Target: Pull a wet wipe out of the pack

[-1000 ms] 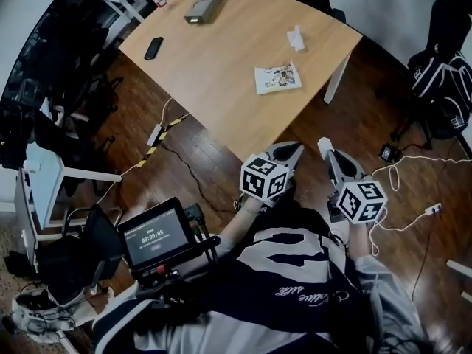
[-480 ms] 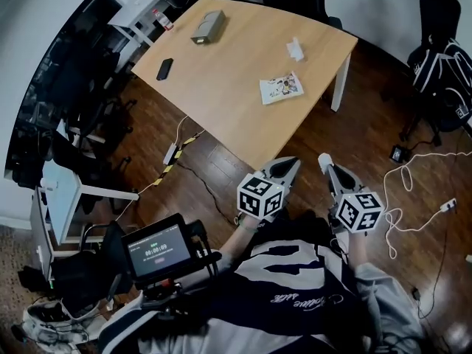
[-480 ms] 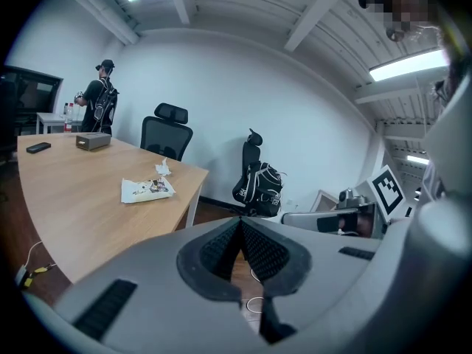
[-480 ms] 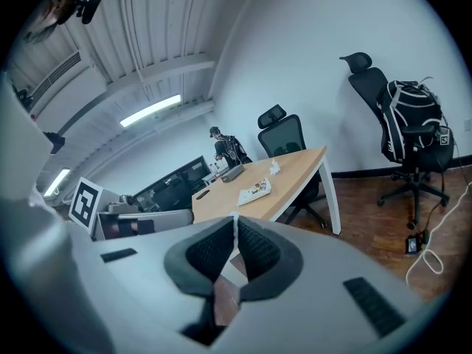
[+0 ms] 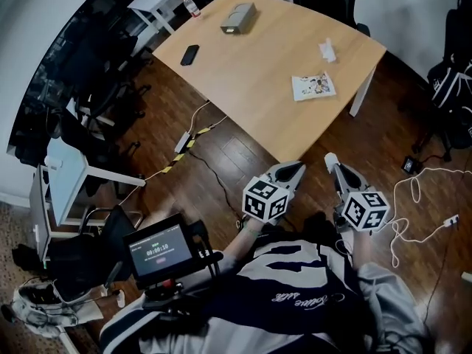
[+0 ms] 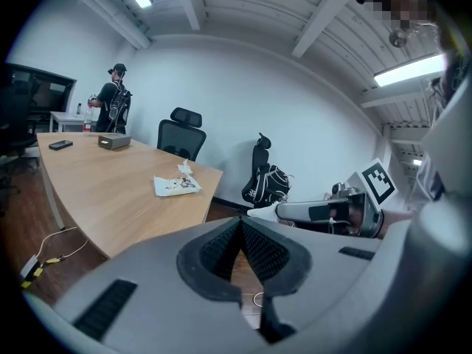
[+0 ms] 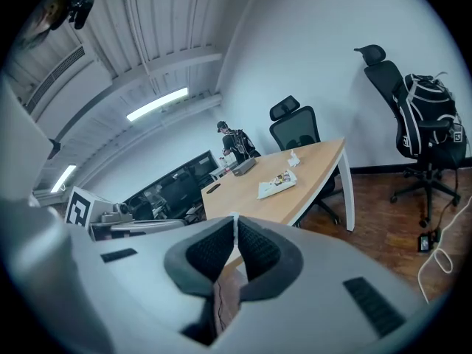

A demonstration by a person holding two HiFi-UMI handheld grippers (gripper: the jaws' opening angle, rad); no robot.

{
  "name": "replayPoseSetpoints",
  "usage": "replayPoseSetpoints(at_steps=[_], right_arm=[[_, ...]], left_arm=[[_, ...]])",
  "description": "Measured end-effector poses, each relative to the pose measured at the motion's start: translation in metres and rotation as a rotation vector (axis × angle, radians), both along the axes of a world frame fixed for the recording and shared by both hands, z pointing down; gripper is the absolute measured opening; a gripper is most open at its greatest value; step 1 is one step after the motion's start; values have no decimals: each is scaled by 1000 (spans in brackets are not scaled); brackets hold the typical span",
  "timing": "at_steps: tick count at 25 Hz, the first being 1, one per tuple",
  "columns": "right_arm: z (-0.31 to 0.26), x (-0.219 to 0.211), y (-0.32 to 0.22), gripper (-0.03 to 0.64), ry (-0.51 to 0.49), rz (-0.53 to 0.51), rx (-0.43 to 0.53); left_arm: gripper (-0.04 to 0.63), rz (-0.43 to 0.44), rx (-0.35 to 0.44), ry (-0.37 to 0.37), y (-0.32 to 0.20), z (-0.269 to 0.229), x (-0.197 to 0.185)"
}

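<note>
The wet wipe pack (image 5: 313, 86) is a flat printed white packet on the wooden table (image 5: 251, 72), near its right end; it also shows in both gripper views (image 6: 175, 185) (image 7: 276, 184). A crumpled white wipe (image 5: 327, 49) lies just beyond it. My left gripper (image 5: 295, 167) and right gripper (image 5: 330, 159) are held side by side in front of the body, over the floor and short of the table's near edge. Both point toward the table. Each has its pads together with nothing between them (image 6: 240, 220) (image 7: 235, 218).
On the table's far end lie a black phone (image 5: 189, 54) and a grey box (image 5: 238, 18). A person (image 6: 114, 102) stands beyond that end. Office chairs, a backpack (image 5: 453, 87), floor cables (image 5: 413, 198) and a power strip (image 5: 183, 142) surround the table.
The head view has swung, so the table now sits further right and higher. Both grippers have been carried along together over the floor; their jaws stay shut.
</note>
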State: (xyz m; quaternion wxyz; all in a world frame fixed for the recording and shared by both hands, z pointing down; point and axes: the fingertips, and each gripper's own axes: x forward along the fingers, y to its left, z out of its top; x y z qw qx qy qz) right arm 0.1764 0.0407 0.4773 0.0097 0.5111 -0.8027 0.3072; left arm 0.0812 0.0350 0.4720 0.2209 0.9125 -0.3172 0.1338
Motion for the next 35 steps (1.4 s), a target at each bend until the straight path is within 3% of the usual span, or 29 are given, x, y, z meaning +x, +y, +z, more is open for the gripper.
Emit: replayPoseSetpoints(at_steps=[9,17,27,35], right_arm=[[3,-115,23,12,25,-13,-39],[20,-199,81,12,43,48,-92],[25,-217,120,14,93,135,-120],[12,-197,112,7,86,143,-108]], left_arm=[[3,-27,-18,30,21,4,-120],[3,41,-61,59,61,21,-199],[3,153,-92,89,93,34,-206],[3,81,-63,119,68,21,-198]])
